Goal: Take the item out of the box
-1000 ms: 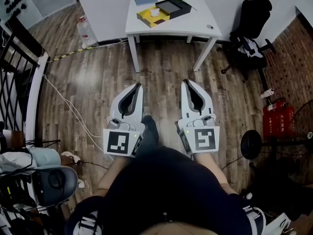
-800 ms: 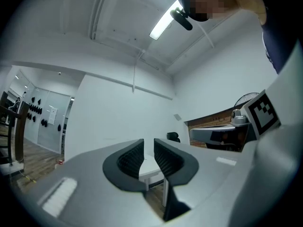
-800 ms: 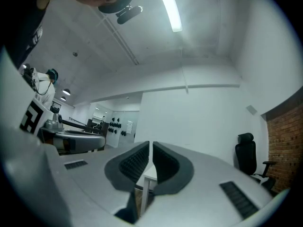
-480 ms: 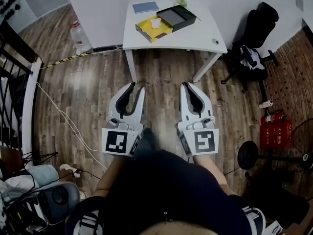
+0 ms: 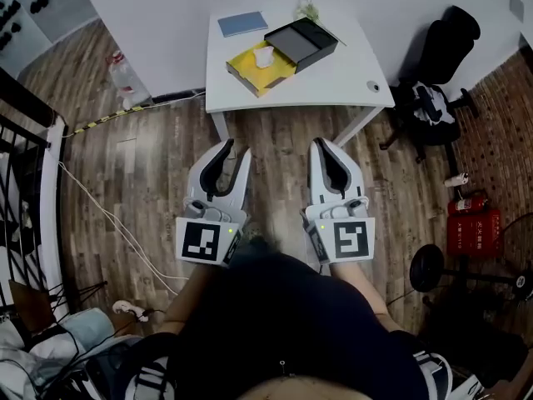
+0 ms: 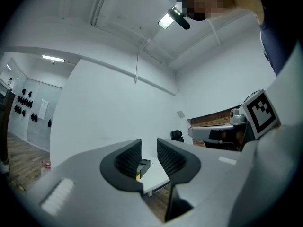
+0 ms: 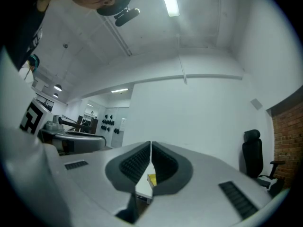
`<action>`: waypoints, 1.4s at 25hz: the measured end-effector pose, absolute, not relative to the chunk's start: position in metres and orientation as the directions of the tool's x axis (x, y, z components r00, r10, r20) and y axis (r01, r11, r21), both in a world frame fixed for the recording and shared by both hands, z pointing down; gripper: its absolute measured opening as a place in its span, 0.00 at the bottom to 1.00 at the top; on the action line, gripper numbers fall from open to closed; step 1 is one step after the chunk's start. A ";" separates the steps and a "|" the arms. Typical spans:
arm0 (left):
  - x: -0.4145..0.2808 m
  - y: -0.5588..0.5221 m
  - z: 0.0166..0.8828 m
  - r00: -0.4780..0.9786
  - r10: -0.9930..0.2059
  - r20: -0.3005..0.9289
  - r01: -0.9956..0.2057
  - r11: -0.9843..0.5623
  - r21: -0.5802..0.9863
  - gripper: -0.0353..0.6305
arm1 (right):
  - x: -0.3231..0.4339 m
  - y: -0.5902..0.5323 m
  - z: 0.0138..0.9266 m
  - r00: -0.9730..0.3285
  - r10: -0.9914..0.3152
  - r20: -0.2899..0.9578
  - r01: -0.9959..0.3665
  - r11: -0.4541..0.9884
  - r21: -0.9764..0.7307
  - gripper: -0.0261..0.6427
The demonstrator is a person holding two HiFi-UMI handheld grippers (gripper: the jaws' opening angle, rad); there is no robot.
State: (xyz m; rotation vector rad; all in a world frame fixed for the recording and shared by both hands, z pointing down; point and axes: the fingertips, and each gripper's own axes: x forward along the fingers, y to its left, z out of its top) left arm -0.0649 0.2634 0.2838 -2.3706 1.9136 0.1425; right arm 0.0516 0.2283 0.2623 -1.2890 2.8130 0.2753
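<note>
Since a second earlier, the left gripper [image 5: 237, 148] had unclenched, its jaws opening with nothing between them, while the right gripper [image 5: 321, 142] stayed clenched and empty. At 12 o'clock, the white item [image 5: 264, 56] lay in the yellow box [image 5: 246, 67] on the table [image 5: 333, 82].

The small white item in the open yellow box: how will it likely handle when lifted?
The white item looks small beside the yellow box, so probably light. It lies uncovered, so it likely lifts straight out. Stiffness or fragility cannot be told from this far.
</note>
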 end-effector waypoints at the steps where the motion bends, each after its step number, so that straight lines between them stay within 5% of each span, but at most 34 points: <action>1: -0.069 0.255 0.283 0.212 -0.968 -0.132 -0.977 -0.212 -0.014 0.22 | 0.047 0.221 0.263 -0.654 -0.749 -0.106 -0.755 0.639 0.146 0.06; 35: -0.126 0.146 0.287 0.222 -0.966 -0.136 -0.975 -0.223 -0.008 0.22 | -0.004 0.112 0.264 -0.630 -0.765 -0.134 -0.777 0.623 0.092 0.06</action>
